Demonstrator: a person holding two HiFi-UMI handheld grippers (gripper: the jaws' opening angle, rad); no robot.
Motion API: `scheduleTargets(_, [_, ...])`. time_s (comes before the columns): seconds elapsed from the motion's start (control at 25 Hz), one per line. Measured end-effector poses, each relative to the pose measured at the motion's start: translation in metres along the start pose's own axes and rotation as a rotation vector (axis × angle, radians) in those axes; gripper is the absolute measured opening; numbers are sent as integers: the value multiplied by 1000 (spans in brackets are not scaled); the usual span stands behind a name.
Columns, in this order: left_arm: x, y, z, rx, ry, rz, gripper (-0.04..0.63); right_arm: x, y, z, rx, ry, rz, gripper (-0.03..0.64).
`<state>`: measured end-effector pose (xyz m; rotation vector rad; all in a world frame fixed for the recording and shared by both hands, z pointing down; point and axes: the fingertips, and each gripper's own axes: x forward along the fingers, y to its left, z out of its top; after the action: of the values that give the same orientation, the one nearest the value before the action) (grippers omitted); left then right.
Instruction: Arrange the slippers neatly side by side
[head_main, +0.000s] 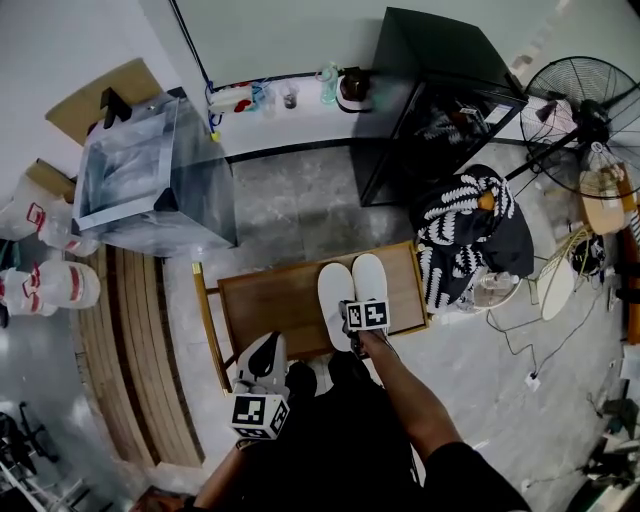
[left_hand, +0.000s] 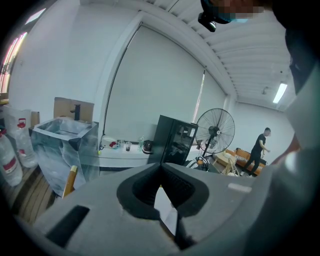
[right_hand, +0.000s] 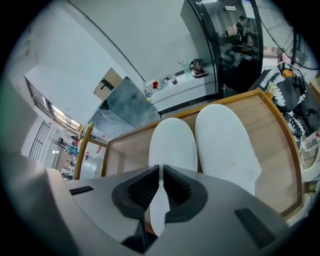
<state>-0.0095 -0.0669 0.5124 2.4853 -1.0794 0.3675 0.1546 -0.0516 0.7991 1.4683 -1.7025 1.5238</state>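
Clamping on the heel edge of the left slipper (head_main: 335, 285) (right_hand: 172, 145), the right hand-held gripper (head_main: 352, 325) (right_hand: 161, 172) has its jaws pressed together with a thin white strip of that slipper between them. The right slipper (head_main: 370, 275) (right_hand: 225, 145) lies just beside it, toes pointing the same way, sides nearly touching. Both rest on the wooden counter (head_main: 270, 305) (right_hand: 125, 155), which has a raised rim all round.

The left hand-held gripper (head_main: 265, 352) (left_hand: 161, 167) is held off the counter at the lower left of the head view. It points out into the room, jaws together with nothing between them.

At the upper left stands a clear tank (head_main: 150, 170) (left_hand: 62, 135) lined with crumpled film; what it holds cannot be told. A black cabinet (head_main: 440, 100) (left_hand: 172, 140) at the upper right shows dim shapes behind its glass door. White jugs (head_main: 50, 285) sit at the left edge.

The pair fills the right half of the counter. The right slipper lies near the right rim, and both toes reach close to the far rim. The left half of the counter is bare wood. A black-and-white patterned cloth (head_main: 470, 235) (right_hand: 287, 95) crowds the counter's right side, with a fan (head_main: 585, 110) beyond.
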Motion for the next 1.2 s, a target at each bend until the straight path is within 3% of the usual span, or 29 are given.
scheduleTargets(0.88, [9,5,-6,-13,22,33,17,14,-2,8,23,-5,61,35])
scheduleTargets(1.0, [9,2,-4,-10,17,28,17,9,-1,11,21,-13,54,93])
scheduleTargets(1.2, [6,-3,-4,-6,8,17,17,-2,0,16,14,-42,41,112])
